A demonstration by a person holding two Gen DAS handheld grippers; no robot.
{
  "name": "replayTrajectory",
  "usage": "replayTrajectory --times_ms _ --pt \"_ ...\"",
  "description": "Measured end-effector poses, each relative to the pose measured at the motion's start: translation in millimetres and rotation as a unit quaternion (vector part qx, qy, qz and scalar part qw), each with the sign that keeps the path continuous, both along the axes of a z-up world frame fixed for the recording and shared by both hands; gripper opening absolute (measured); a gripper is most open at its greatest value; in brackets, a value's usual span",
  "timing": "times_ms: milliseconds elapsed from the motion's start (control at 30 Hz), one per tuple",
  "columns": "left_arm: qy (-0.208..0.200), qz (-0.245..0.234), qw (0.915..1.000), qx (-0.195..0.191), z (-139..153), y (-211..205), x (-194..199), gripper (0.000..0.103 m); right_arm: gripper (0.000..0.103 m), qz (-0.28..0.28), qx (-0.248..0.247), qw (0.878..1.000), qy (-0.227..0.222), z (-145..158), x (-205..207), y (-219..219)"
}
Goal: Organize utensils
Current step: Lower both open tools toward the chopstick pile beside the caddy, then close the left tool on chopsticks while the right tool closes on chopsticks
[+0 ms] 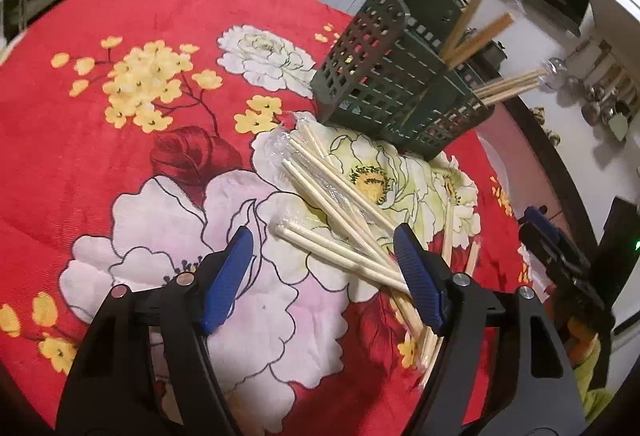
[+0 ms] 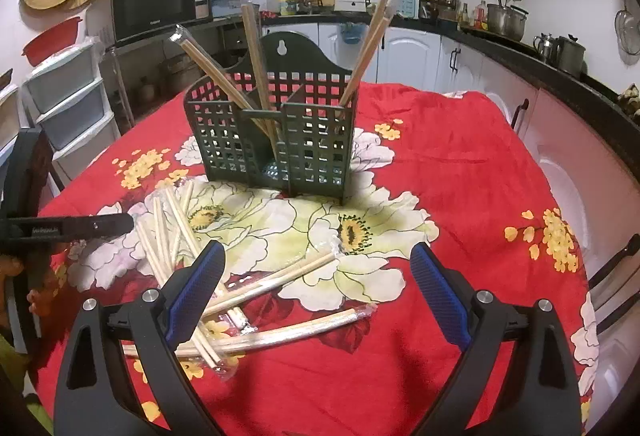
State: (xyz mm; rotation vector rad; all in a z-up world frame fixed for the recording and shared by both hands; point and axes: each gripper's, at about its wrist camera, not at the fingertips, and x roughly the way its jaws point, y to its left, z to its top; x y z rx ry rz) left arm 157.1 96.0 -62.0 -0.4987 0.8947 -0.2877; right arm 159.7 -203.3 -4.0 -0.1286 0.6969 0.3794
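A dark green slotted utensil holder [image 2: 276,140] stands on the red floral cloth, with several wrapped chopstick pairs [image 2: 256,60] upright in its compartments. It also shows in the left wrist view [image 1: 392,92]. Several loose wrapped chopstick pairs [image 1: 332,196] lie in a crossed pile in front of it, also seen in the right wrist view [image 2: 248,300]. My left gripper [image 1: 320,276] is open and empty, low over the pile. My right gripper [image 2: 316,292] is open and empty, above the pile's right end.
The red floral cloth [image 2: 460,172] covers a round table. Kitchen counters and white cabinets [image 2: 440,52] ring the far side. A microwave [image 2: 152,4] and plastic drawers [image 2: 68,100] stand at the left.
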Motion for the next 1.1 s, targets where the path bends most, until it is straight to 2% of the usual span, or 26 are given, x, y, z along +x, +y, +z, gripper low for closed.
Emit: replayTrajectory --times_ms 167,400,600,767,867,900,1000,1100 --pt "0.012 0.007 0.9998 -0.013 -5 5 11 0.052 0.084 0.001 0.001 1.0 0.031 -7 15 -1" --pt "0.006 0.014 0.9999 0.005 -12 6 17 0.033 0.065 -0.009 0.022 0.995 0.101 -30 52 -1" --pt "0.0 0.018 0.9997 0.019 -16 10 17 0.019 0.053 -0.031 0.039 0.988 0.145 -51 74 -3" --pt "-0.002 0.019 0.9996 0.019 -17 13 18 0.015 0.039 -0.036 0.052 0.986 0.156 -58 82 -2" --pt "-0.003 0.018 0.9996 0.022 -18 13 18 0.014 0.027 -0.038 0.047 0.986 0.153 -61 84 0" --pt "-0.003 0.018 0.9996 0.022 -18 14 18 0.014 0.019 -0.034 0.044 0.987 0.15 -61 84 2" --pt "-0.003 0.02 0.9996 0.021 -18 15 18 0.012 0.009 -0.03 0.036 0.989 0.137 -62 81 7" --pt "-0.002 0.022 0.9996 0.019 -20 16 18 0.008 0.004 -0.029 0.05 0.99 0.127 -56 77 4"
